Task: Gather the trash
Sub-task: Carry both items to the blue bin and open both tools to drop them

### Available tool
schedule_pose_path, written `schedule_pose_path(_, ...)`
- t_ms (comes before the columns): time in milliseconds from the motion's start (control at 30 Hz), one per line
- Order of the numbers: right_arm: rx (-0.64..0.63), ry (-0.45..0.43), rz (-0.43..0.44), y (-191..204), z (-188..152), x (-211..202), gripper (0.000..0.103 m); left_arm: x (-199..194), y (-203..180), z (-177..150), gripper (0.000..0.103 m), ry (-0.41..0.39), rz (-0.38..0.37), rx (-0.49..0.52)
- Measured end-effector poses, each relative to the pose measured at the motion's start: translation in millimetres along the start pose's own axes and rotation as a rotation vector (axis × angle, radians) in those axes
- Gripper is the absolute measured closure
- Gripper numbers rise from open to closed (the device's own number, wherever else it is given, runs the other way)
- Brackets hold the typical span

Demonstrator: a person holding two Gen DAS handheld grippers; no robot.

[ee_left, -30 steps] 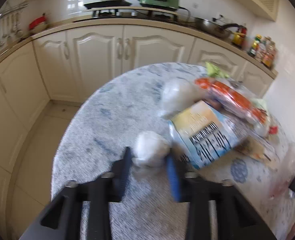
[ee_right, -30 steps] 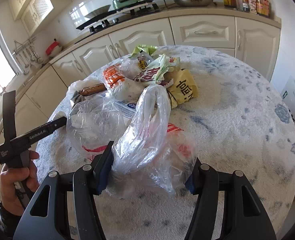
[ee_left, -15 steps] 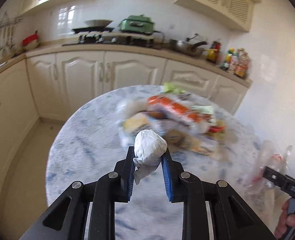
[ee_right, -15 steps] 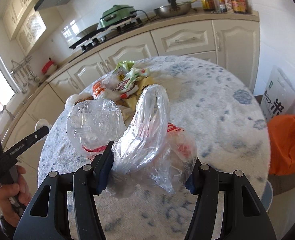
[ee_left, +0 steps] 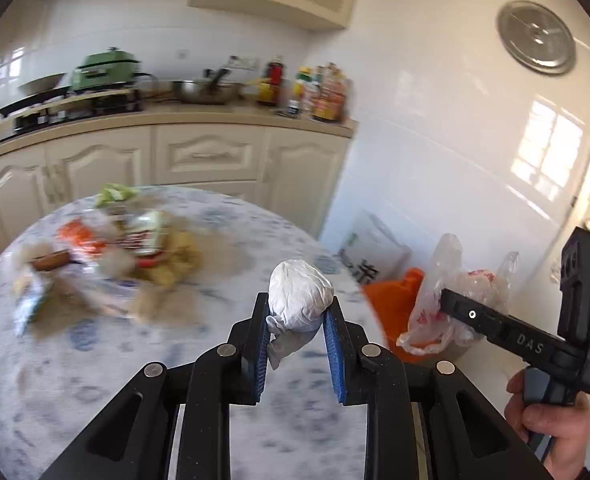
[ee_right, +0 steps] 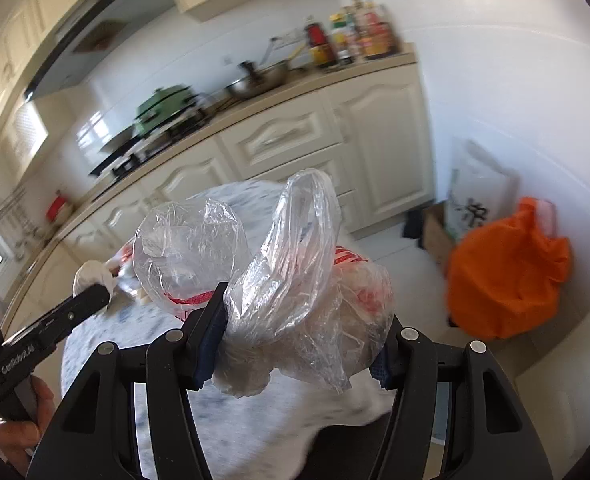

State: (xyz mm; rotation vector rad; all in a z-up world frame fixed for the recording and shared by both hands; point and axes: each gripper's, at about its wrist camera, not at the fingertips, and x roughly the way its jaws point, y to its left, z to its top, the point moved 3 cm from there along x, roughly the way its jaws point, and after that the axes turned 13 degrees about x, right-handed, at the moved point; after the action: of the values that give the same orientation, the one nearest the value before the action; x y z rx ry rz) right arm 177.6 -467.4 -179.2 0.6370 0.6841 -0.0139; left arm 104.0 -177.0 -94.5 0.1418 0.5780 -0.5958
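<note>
My left gripper (ee_left: 298, 314) is shut on a crumpled white paper ball (ee_left: 299, 294), held above the round marble-patterned table (ee_left: 95, 380). My right gripper (ee_right: 301, 322) is shut on a bundle of clear plastic bags (ee_right: 295, 280) with red print. In the left wrist view the right gripper (ee_left: 443, 300) shows at the right with its plastic bags (ee_left: 455, 292), a hand under it. The right wrist view catches the left gripper (ee_right: 95, 292) at the left with the paper ball (ee_right: 93, 276). An orange trash bag (ee_right: 507, 276) sits on the floor by the white wall, also seen past the table edge as an orange bag (ee_left: 395, 300).
A blurred pile of wrappers and food packets (ee_left: 107, 256) lies on the table's far left. A printed white sack (ee_right: 479, 196) leans on the wall beside the orange bag. Cream cabinets (ee_left: 207, 156) and a counter with a wok, bottles and a green cooker run along the back.
Both grippers have swung right, away from the trash pile, and risen a little with their loads. The orange bag and white wall have come into view.
</note>
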Motion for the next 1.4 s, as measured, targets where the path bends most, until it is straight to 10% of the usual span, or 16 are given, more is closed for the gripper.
schedule_pose_path(333,0.226,-0.032,-0.233,-150.5,7.1,-30.2,0.043,80.1,-109.5,4.6,0.08,0.137,-0.242,0.158)
schedule_pose_path(800,0.457,0.145,-0.362,-272.3,-25.9,41.1,0.042,293.0,-188.3,5.3,0.078,0.431,-0.349,0.221)
schedule_pose_path(967,0.512,0.196,-0.388,-293.9,-38.4,62.7,0.033,334.0,-203.4,3.7,0.04,0.494,-0.338,0.228)
schedule_pose_path(1200,0.552,0.172,-0.403,-302.5,-41.5,56.4,0.002,345.1,-207.7,6.2,0.018,0.49,-0.276,0.239)
schedule_pose_path(1400,0.552,0.123,-0.424,-294.7,-36.0,36.6,0.0,297.4,-216.6,19.7,0.005,0.413,-0.249,0.272)
